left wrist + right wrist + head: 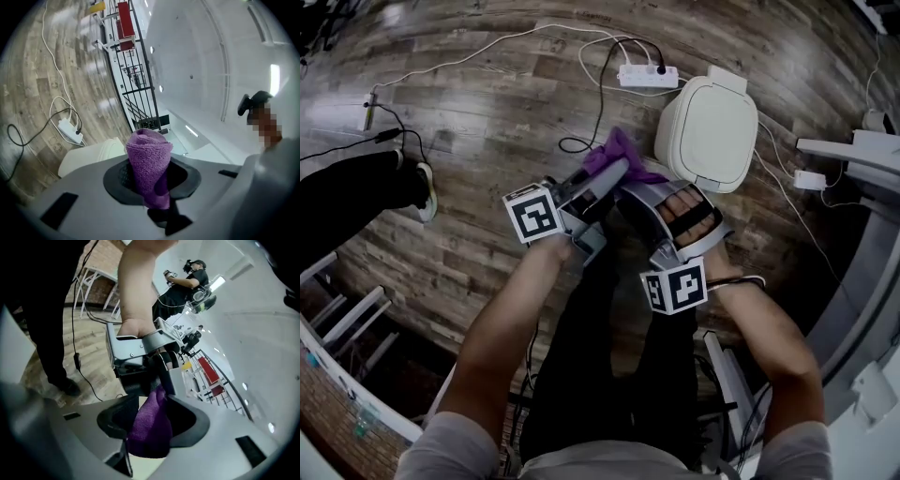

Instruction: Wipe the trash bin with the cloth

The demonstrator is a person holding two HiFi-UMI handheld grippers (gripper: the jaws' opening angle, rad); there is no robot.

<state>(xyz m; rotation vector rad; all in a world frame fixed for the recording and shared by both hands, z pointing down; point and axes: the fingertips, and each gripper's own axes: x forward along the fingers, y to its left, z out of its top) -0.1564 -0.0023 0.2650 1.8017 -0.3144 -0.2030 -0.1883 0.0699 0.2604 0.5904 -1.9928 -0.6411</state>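
The fingers of the left gripper [152, 180] are closed on the lower end of a purple terry cloth [149, 159], rolled into a loose cone that stands up out of them. Seen from the right gripper view, these same fingers pinch the cloth's upper end. The fingers of the right gripper [152, 423] stand partly apart. The cloth's other end hangs between them, with a dark gap at its left side, so they are not pressing on it. The two grippers face each other closely, tip to tip, with the cloth strung between them. Each carries a cube with black-and-white square markers, and a bare forearm reaches back from each towards the person in dark trousers.

The white plastic trash bin with a rounded, closed lid [708, 131] stands on the wood-plank floor [469, 122]. In the head view the cloth shows just left of the bin's lid, near its lower left edge, and the right gripper sits just below the bin. In the left gripper view the cloth is in the air, clear of the bin, whose lid shows to its left and lower.

A white power strip [647, 75] lies on the floor just beyond the bin's upper left corner, with a black cable [600, 103] and a white one running from it. Well to the left of the bin, another person's dark trouser leg and shoe [424, 192] rest on the floor.
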